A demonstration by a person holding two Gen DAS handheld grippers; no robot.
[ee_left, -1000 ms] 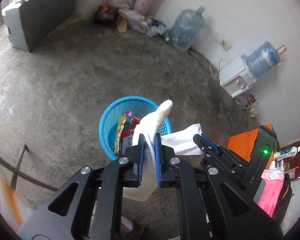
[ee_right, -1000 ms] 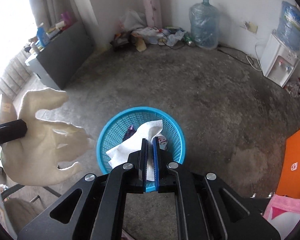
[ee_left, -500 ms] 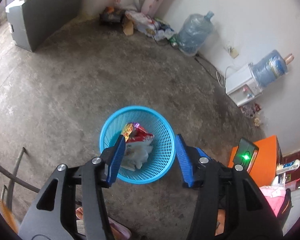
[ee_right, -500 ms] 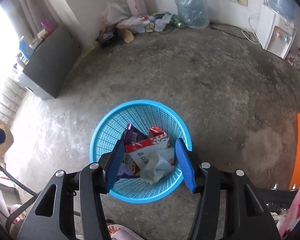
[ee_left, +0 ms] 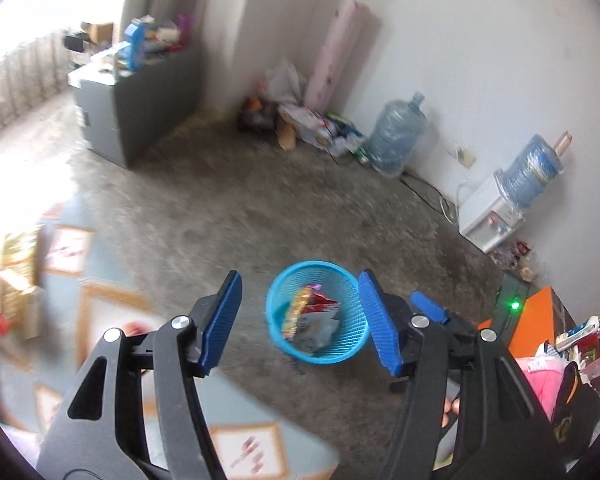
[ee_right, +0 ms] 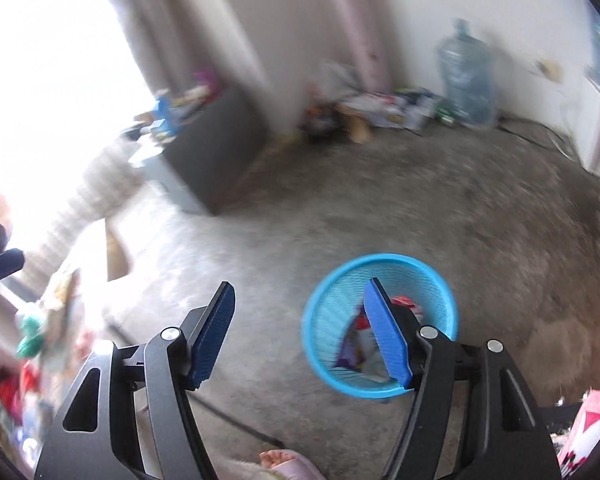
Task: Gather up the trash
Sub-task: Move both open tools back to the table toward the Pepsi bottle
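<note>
Both claws have let go of their tissue and glove since a second ago; that trash now sits in the bin (ee_left: 318,316) on the floor. Next, swing clear toward fresh litter. Left claw (ee_left: 300,322) and right claw (ee_right: 298,334) are opening, wide, nothing between them.

Both wrist views look steeply down and forward from well above the concrete floor (ee_left: 284,216). They share the blue basket (ee_left: 319,280), the grey cabinet (ee_right: 216,152) and the far corner's water jug (ee_left: 396,140).
</note>
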